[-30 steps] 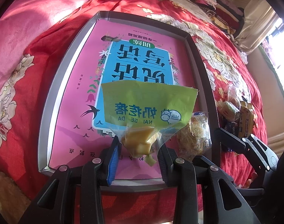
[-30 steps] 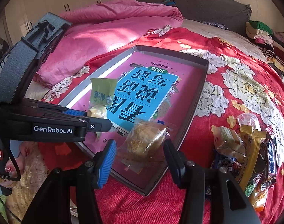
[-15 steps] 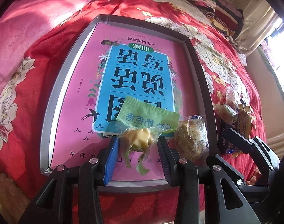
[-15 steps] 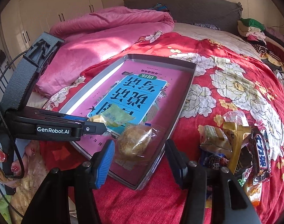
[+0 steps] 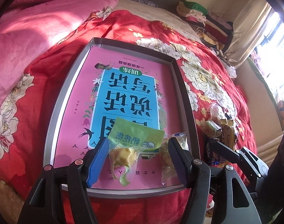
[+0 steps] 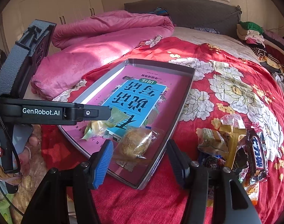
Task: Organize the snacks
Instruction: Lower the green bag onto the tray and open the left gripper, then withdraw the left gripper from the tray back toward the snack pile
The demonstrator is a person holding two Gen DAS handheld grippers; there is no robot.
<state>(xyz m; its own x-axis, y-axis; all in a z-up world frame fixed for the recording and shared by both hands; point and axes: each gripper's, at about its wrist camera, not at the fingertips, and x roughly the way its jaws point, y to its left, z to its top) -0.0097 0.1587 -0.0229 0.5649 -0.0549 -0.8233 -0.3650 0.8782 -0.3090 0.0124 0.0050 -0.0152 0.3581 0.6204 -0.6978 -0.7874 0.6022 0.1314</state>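
Both claws are opening: the left claw (image 5: 138, 158) around the green packet (image 5: 136, 140), the right claw (image 6: 140, 160) around the pastry (image 6: 134, 143). Each should be lifted straight off the tray (image 6: 186, 97), nothing dragged.

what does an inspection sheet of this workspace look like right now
surface: red floral bedspread on a bed.
job's things: grey tray with a pink book in it; green packet and clear-wrapped pastry lie on the book; snack pile right of the tray.
clutter: pink quilt, folded clothes.
grippers: left gripper opening, packet between the jaws, untouched; right gripper opening around the pastry, untouched.
cables: black cord by the hand.
surroundings: headboard, cupboards, curtain.
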